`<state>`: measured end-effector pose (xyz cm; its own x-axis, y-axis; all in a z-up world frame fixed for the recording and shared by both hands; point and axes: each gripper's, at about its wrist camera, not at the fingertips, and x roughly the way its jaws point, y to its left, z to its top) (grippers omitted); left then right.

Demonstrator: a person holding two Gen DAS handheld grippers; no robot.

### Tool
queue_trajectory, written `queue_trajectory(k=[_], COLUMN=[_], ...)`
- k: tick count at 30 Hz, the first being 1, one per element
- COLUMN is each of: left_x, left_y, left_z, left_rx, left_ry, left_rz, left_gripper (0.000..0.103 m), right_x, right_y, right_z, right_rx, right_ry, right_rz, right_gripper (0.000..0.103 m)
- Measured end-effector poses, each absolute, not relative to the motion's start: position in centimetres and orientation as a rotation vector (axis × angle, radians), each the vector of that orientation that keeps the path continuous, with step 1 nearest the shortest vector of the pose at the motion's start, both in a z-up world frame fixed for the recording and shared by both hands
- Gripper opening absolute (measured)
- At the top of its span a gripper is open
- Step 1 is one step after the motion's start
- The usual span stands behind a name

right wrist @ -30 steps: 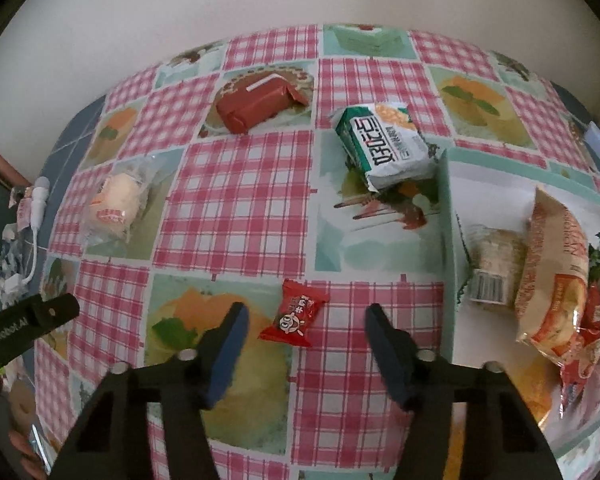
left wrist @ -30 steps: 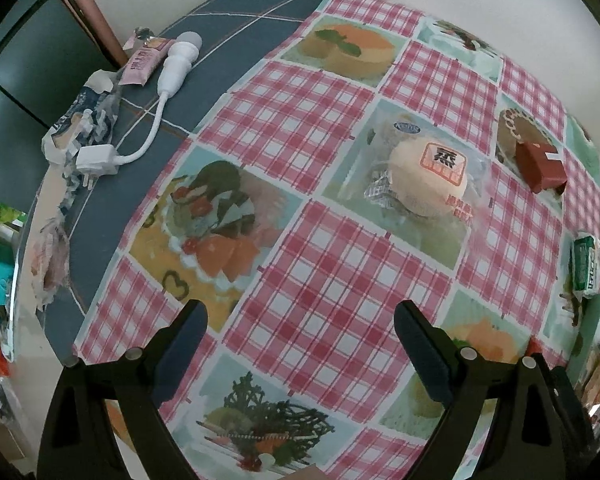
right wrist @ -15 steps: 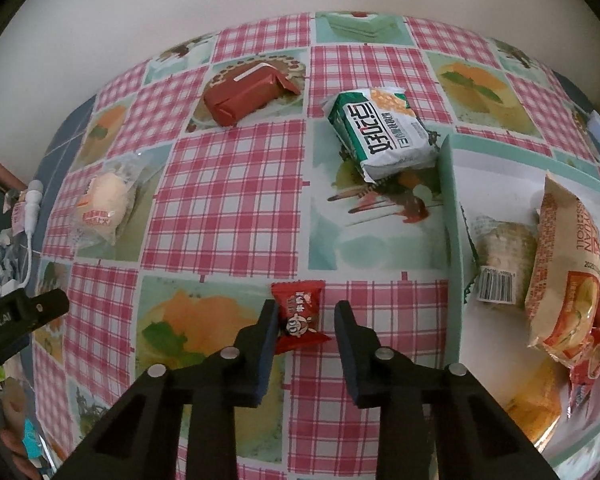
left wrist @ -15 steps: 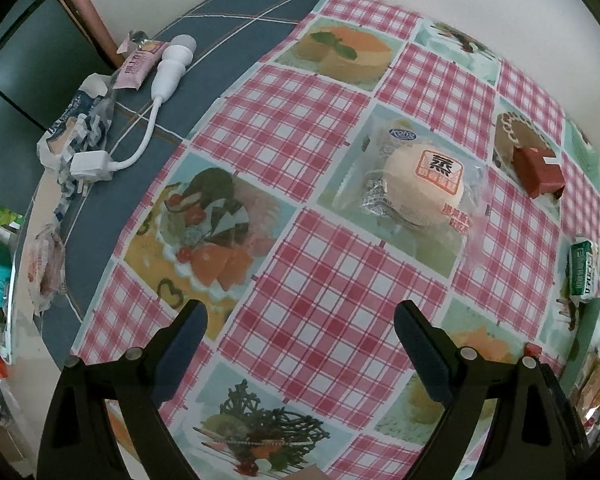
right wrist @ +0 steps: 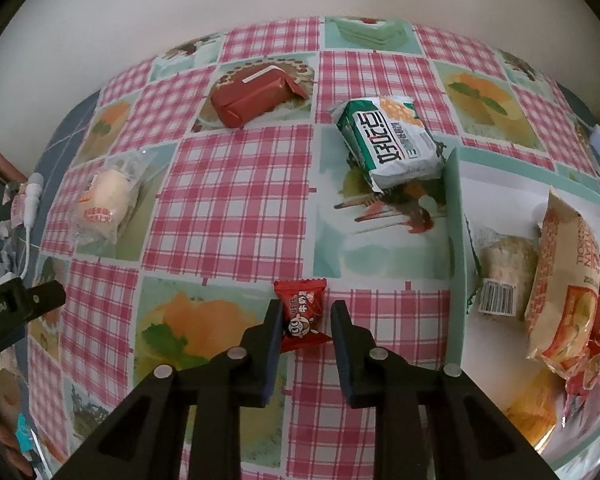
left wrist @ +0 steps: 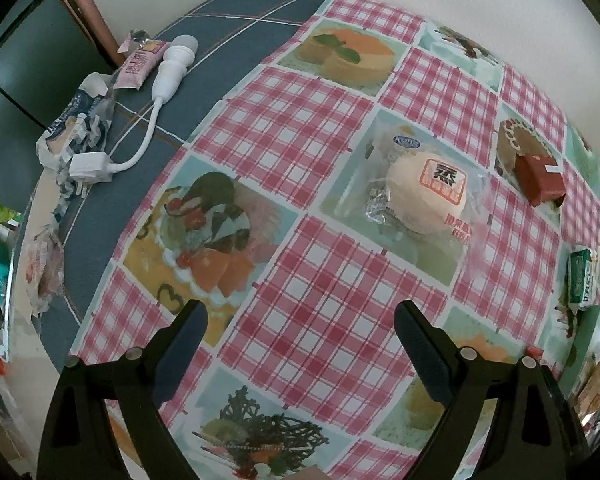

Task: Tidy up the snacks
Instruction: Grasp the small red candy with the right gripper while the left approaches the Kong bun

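While the left claw (left wrist: 298, 322) hung wide apart above the checked bench (left wrist: 300, 280), the right claw (right wrist: 303, 320) had narrowed around a red candy (right wrist: 302, 314), beside the snack tray (right wrist: 456, 240).

The left gripper (left wrist: 298, 322) hangs with its two black fingers spread wide over the red-checked oilcloth table cover (left wrist: 328, 312), nothing between them. Beyond it lies a pale round steamed bun in a clear plastic wrapper (left wrist: 424, 192). Right of the bun sits a dark red foil-wrapped block (left wrist: 540, 182), and further right, near the frame edge, a green-and-white snack packet (left wrist: 582, 278). Far left of the bun, on the blue cloth, lie a white plug with cable (left wrist: 90, 168) and a pink sachet (left wrist: 138, 66).
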<state>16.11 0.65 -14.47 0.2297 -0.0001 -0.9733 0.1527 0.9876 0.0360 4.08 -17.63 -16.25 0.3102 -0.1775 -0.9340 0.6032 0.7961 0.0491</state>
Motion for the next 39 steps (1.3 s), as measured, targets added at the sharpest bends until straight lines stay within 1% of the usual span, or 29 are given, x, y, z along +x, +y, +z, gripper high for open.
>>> queue_trajectory(k=[10,20,28,39], left_x=[17.6,19.1,19.7,20.8], left_y=[0.3,-1.7,-5.4,-5.2], left_z=[-13.7,-13.3,-13.7,-15.5], left_rx=[0.034,-0.041,0.071,0.052], left_ry=[1.311,1.283,1.212,1.152], left_rz=[-0.149,-0.206,-0.248,-0.266], left_gripper=[0.095,0.095,0.095,0.095], right_x=[5.1,6.4,6.4,6.3], right_y=[-18.0,-18.7,-19.8,-19.9], right_z=[-14.5,-13.9,-14.2,-14.4], right_rx=[0.402,0.407,0.442,0.454], right_ry=[1.094,1.035,1.022,1.025], right_rz=[-0.544,-0.526,-0.506,-0.490], right_gripper=[0.026,0.026,0.026,0.026])
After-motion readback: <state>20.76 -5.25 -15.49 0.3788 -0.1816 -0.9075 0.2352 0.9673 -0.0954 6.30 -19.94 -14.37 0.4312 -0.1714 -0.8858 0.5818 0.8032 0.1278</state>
